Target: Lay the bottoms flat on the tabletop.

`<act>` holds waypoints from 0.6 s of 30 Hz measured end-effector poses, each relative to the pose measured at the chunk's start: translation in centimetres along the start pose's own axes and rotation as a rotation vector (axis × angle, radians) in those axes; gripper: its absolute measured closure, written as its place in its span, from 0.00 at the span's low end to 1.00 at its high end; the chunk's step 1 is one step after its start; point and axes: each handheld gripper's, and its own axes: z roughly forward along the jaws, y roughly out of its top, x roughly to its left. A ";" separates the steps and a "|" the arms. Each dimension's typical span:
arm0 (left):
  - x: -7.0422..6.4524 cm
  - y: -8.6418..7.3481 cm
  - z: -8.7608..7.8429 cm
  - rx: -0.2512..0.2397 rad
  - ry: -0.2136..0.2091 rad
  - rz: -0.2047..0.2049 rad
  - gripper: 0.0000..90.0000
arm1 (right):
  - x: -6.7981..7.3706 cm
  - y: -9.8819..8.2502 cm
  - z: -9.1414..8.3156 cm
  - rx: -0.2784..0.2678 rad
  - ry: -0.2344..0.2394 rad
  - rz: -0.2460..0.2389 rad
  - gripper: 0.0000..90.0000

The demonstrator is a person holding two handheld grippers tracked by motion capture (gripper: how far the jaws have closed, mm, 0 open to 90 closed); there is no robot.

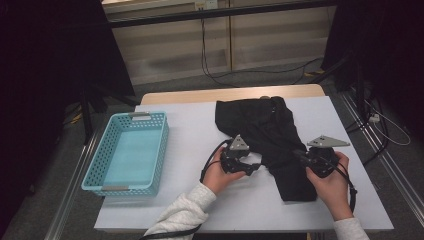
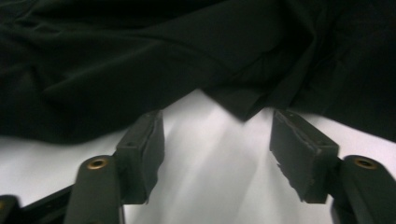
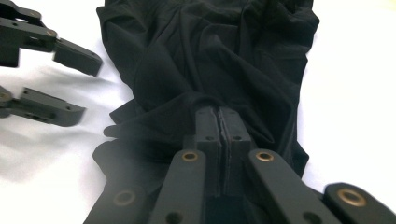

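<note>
Crumpled black fabric garment is clamped by right gripper; left gripper is held just beside its edge, jaws apart on nothing.

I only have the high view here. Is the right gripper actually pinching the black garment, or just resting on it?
Observer: Pinching. In the right gripper view the right gripper has its fingers pressed together on a fold of the garment.
Operator: And the left one, has it got cloth yet?
Observer: No. In the left gripper view the left gripper is open, with bare white table between its fingers; a corner of the garment's edge lies just ahead of the gap.
Operator: Is the cloth flat near the right grip?
Observer: No, it bunches into wrinkles that run away from the shut fingers.
</note>
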 end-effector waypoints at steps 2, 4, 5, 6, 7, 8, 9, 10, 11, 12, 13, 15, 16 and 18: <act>-0.3 0.3 0.4 0.009 -0.005 0.021 0.45 | 0.1 0.0 0.0 0.000 0.000 -0.002 0.97; -0.6 0.5 0.7 0.010 -0.009 0.042 0.47 | 0.1 0.0 0.0 0.000 0.001 -0.003 0.97; -0.9 0.6 1.0 0.020 -0.009 0.057 0.50 | 0.1 0.0 0.0 0.001 0.003 -0.003 0.97; -0.9 0.7 1.1 0.032 -0.007 0.068 0.51 | 0.1 0.0 0.0 0.003 0.004 -0.002 0.97; -1.0 0.8 1.3 0.043 -0.006 0.073 0.53 | 0.1 0.0 0.0 0.003 0.004 -0.002 0.97; -1.1 0.9 1.5 0.052 -0.005 0.081 0.55 | 0.1 0.0 0.0 0.003 0.004 -0.001 0.97; -1.1 0.9 1.5 0.049 0.000 0.081 0.56 | 0.1 0.0 0.1 0.003 0.005 -0.002 0.97; -1.0 1.0 1.6 0.055 -0.002 0.089 0.58 | 0.1 0.0 0.1 0.003 0.006 -0.002 0.97; -1.0 1.1 1.7 0.051 -0.014 0.091 0.64 | 0.1 0.0 0.1 0.005 0.006 -0.001 0.97; -1.0 1.2 1.8 0.051 -0.013 0.093 0.67 | 0.1 -0.1 0.2 0.007 0.007 -0.002 0.97; -1.1 1.2 1.9 0.048 -0.028 0.085 0.70 | 0.1 -0.1 0.2 0.008 0.006 -0.002 0.97; -1.0 1.4 2.0 0.052 -0.038 0.082 0.82 | 0.1 -0.1 0.3 0.012 0.006 -0.003 0.97; -1.0 1.4 2.1 0.053 -0.050 0.070 0.87 | 0.1 -0.1 0.3 0.013 0.006 -0.004 0.97; -0.9 1.5 2.1 0.063 -0.060 0.060 0.99 | 0.1 -0.2 0.3 0.012 0.007 -0.006 0.97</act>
